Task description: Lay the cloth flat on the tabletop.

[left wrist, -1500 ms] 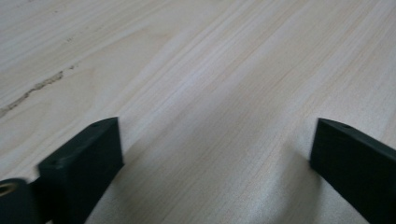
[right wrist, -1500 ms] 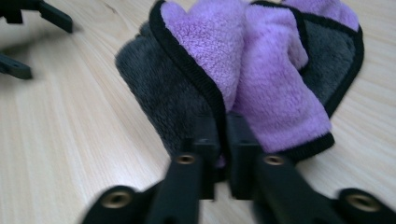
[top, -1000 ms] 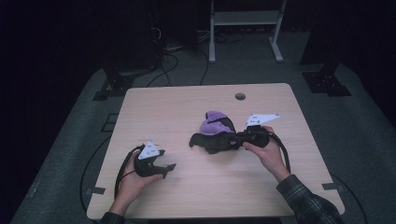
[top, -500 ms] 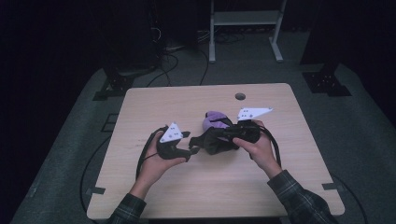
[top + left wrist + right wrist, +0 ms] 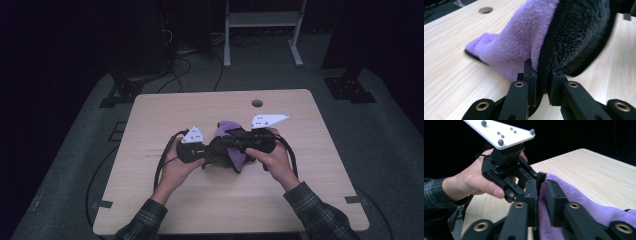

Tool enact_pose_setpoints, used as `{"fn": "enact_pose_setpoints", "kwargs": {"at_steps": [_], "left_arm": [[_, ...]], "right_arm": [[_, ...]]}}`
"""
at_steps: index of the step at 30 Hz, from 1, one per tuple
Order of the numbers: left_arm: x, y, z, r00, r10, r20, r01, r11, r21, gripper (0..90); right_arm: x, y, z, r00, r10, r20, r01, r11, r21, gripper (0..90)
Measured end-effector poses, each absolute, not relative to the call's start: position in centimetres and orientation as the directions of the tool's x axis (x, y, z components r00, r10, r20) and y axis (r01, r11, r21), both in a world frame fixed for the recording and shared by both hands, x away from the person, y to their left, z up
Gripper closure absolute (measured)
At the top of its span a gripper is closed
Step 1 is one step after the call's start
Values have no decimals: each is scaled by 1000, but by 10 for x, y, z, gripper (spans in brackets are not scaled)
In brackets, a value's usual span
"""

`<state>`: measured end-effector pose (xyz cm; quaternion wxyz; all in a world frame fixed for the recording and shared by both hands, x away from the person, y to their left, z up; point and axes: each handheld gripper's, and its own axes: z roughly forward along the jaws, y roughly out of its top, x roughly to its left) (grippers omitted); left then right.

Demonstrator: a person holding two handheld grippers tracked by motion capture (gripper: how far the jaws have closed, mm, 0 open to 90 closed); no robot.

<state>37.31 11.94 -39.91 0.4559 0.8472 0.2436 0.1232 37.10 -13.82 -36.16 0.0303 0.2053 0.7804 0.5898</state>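
Note:
A plush cloth, purple on one face and black on the other, is held up off the wooden table between my two grippers. My left gripper has just been closing, and its pads now pinch the cloth's black edge. My right gripper faces it from the other side. Its jaws have just been opening slightly, with the purple cloth still squeezed between them. In the high view the left gripper and right gripper meet nearly tip to tip at the cloth.
A round cable hole sits near the table's far edge. Black cables trail from both grippers across the tabletop. A metal stand and equipment bases stand on the dark floor beyond the table.
My left gripper came in from the table's left front to the cloth and shut on its edge. My right gripper lifted the cloth a little and shifted left.

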Motion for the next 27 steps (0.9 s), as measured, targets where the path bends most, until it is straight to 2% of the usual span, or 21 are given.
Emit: {"fn": "enact_pose_setpoints", "kwargs": {"at_steps": [6, 14, 16, 21, 27], "left_arm": [[383, 148, -407, 804, 593, -35, 356, -434, 828, 798], [402, 195, -423, 701, 713, -27, 448, -411, 794, 787], [404, 204, -428, 675, 737, -24, 474, -408, 780, 755], [400, 217, -426, 651, 759, -25, 480, -386, 788, 572], [389, 239, -408, 616, 787, -17, 460, -343, 819, 483]], "right_arm": [[375, -157, -364, -894, 408, 184, 291, 216, 932, 733], [383, -174, -386, -857, 485, 176, 337, 268, 902, 725], [386, -178, -391, -847, 500, 178, 350, 274, 896, 723], [391, -185, -399, -829, 530, 178, 372, 284, 884, 718], [395, -193, -406, -809, 562, 174, 392, 293, 872, 711]]}}
